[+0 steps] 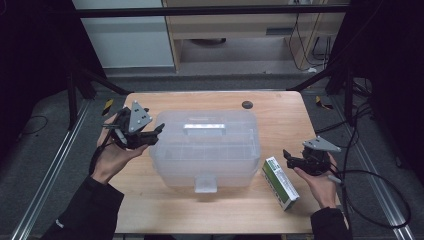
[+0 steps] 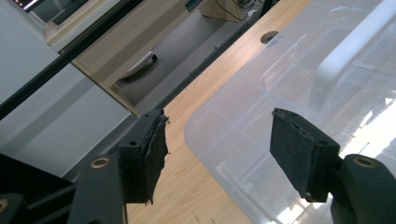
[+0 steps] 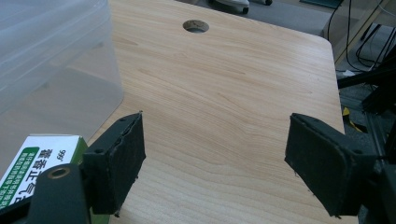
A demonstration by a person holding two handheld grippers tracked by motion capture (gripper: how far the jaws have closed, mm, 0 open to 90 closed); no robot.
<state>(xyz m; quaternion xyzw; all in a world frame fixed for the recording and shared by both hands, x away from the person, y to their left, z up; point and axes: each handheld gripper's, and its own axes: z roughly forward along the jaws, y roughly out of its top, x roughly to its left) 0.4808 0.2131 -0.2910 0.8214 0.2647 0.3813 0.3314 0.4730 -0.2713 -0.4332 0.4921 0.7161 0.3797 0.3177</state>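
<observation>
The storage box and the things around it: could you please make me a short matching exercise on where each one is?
Things:
1. storage box
2. green and white carton
3. left gripper
4. round hole

Places:
A. far edge of the table
B. by the box's left end, open
C. middle of the table
D. right of the box, lying flat

Pairs: 1-C, 2-D, 3-B, 4-A
</observation>
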